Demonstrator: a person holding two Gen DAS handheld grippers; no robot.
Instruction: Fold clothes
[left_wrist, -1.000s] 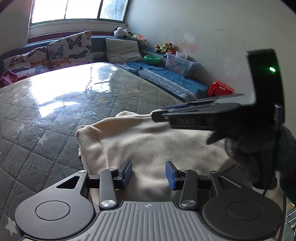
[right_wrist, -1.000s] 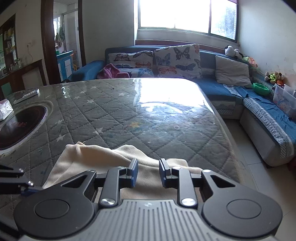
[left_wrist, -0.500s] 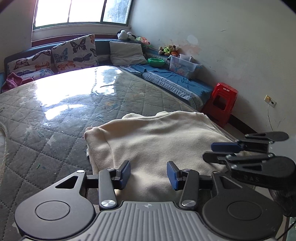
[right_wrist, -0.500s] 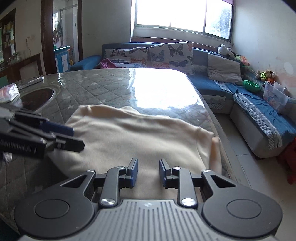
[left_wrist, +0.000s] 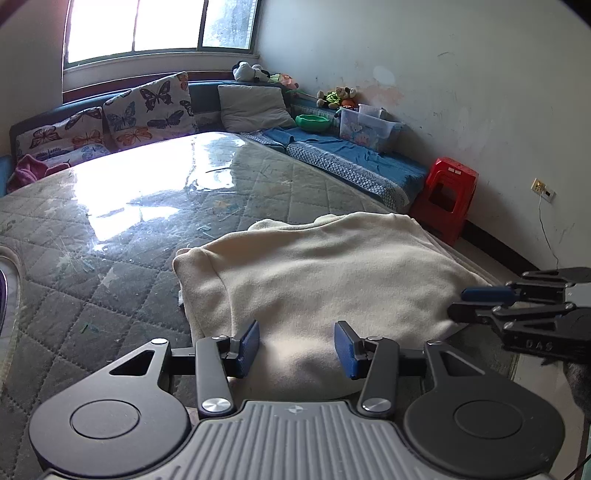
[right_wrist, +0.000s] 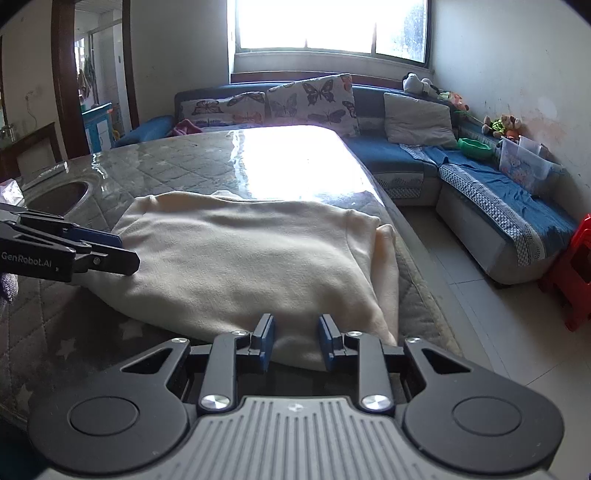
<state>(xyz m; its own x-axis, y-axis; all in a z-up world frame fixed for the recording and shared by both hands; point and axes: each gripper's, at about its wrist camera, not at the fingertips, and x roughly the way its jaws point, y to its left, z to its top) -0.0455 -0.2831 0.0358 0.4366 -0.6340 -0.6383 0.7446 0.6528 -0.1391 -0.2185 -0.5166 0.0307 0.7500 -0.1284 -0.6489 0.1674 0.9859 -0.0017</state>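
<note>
doorway (right_wrist: 92, 110) in right view, socket (left_wrist: 542, 189) in left

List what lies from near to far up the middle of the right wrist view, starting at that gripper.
Right gripper, jaws apart over the near hem → cream garment → bare glossy quilted table cover → butterfly cushion on the blue sofa → window.

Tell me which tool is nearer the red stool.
Right. The right tool is at the cream garment's edge nearest the red stool; the left tool is at the opposite side.
</note>
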